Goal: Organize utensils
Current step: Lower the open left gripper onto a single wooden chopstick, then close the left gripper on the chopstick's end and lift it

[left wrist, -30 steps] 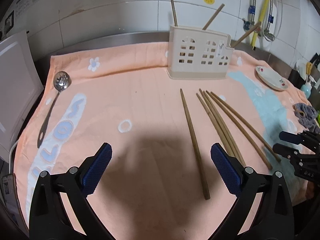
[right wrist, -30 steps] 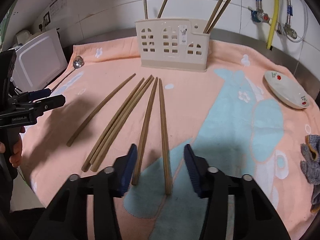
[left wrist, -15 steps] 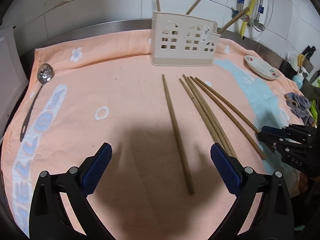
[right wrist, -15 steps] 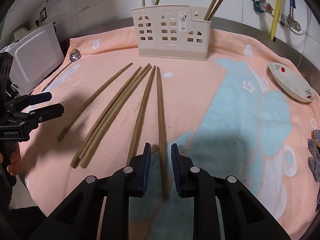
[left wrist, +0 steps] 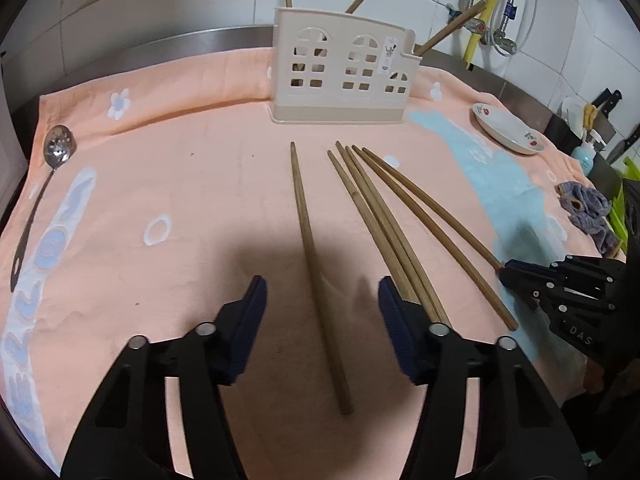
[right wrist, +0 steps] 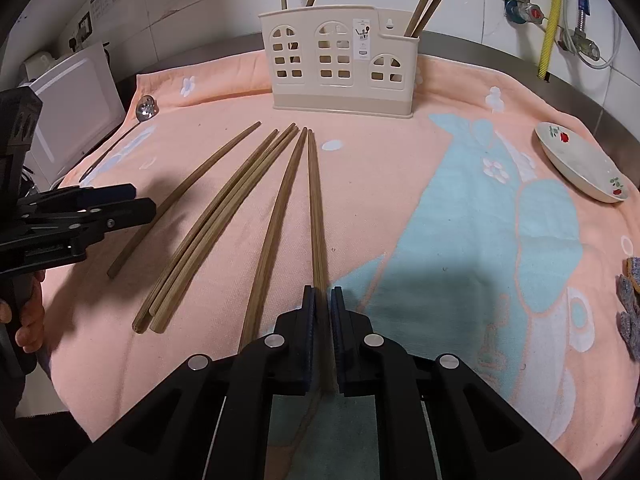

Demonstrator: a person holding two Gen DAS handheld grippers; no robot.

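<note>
**A:** Between the blue pads of the left claw [left wrist: 320, 320] lies the lone chopstick [left wrist: 310, 248], doesn't it?

**B:** Yes. It lies flat on the peach towel [left wrist: 192, 184] over the tabletop, its long axis running straight away from the claw toward the cream utensil holder [left wrist: 340, 76], its thick end nearest the camera. The jaws are closing, but the pads stand clear of the wood on both sides, so nothing is held there yet.

**A:** And the bundle of three [left wrist: 380, 224] just to its right?

**B:** Closer to the left claw than to the right, with the butt ends tucked behind the left claw's right finger.

**A:** Then the right claw [right wrist: 323, 312]?

**B:** Pinched narrow on the rightmost chopstick [right wrist: 316, 208] near its thick end, that stick also pointing at the holder. Its neighbour [right wrist: 276, 220] lies just beside it, outside the grip.

**A:** So each hand has its own stick?

**B:** I'd judge so: both lie along the claw's line, and the holder is dead ahead.
</note>
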